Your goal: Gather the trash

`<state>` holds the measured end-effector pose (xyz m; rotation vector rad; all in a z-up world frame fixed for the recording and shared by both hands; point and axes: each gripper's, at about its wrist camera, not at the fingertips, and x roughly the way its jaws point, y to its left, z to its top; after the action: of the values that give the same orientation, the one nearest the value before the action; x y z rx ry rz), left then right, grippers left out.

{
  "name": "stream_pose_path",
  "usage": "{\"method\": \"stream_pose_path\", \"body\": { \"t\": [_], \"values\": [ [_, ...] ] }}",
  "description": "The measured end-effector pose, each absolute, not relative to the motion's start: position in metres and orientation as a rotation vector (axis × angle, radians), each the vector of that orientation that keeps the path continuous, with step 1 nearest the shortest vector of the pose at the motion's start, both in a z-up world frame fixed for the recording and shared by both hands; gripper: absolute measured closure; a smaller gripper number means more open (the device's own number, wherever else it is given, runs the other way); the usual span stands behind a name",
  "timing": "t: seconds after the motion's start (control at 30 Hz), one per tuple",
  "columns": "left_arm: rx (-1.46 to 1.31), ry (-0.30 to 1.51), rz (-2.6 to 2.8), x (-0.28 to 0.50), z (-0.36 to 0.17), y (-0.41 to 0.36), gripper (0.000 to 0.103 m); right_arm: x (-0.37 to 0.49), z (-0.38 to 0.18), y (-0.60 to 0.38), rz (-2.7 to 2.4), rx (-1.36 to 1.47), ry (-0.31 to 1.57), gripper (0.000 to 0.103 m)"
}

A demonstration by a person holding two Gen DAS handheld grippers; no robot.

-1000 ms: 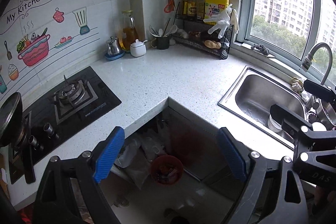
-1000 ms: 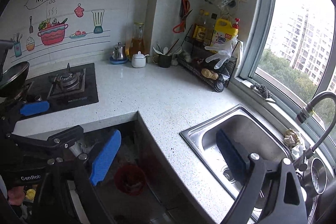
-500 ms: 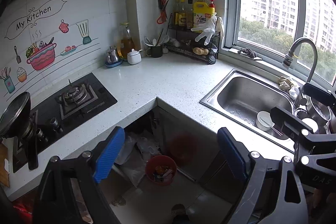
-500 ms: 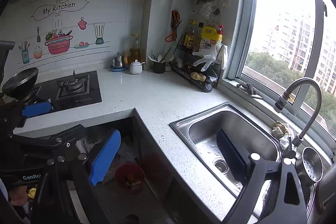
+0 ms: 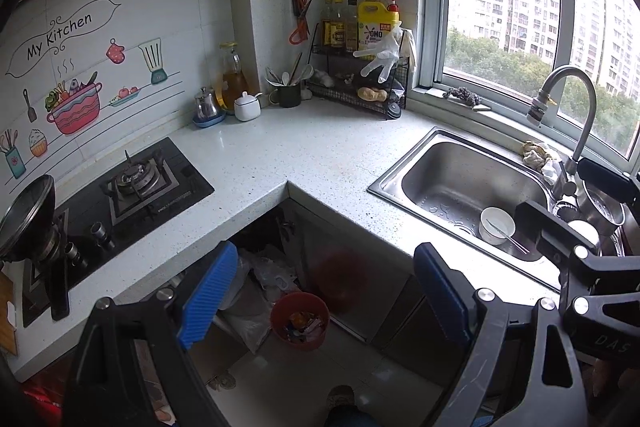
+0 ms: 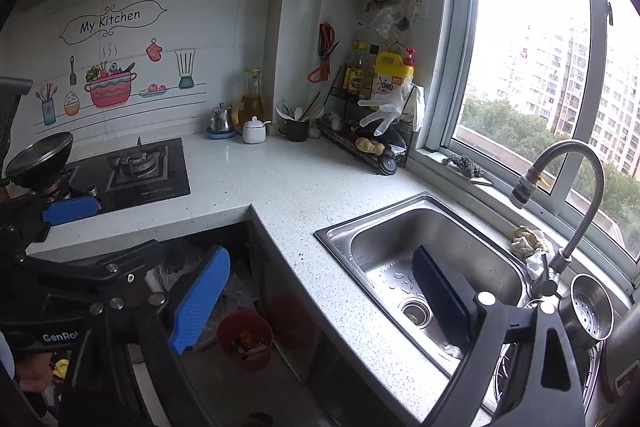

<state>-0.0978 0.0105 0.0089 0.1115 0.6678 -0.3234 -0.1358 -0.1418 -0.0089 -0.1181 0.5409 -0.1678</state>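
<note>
Stove point(image 5: 136, 183): sat left on the counter point(image 5: 304, 155).
Sink point(image 5: 460, 183): lay right, bowl point(image 5: 497, 225) inside.
Rack point(image 5: 360, 83): stood behind, in the corner.
Bin point(image 5: 300, 321): stood on the floor below the counter.

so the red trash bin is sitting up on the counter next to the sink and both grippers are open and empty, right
Not quite. The red trash bin sits on the floor in front of the lower cabinets, below the counter, not up beside the sink; the left wrist view shows it. The left gripper and right gripper are open and empty.

"My Kitchen" on wall sticker point(image 5: 66, 33); "OMO" on yellow jug point(image 5: 375, 27).
</note>
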Motion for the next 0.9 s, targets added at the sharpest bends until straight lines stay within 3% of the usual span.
{"method": "stream_pose_path", "body": {
  "t": [0.9],
  "values": [
    [0.112,0.645,-0.314,-0.1014,0.0066,0.0150,0.015,-0.1398,-0.0115,-0.1386,-0.163,-0.099,0.537,0.011]
  ]
}}
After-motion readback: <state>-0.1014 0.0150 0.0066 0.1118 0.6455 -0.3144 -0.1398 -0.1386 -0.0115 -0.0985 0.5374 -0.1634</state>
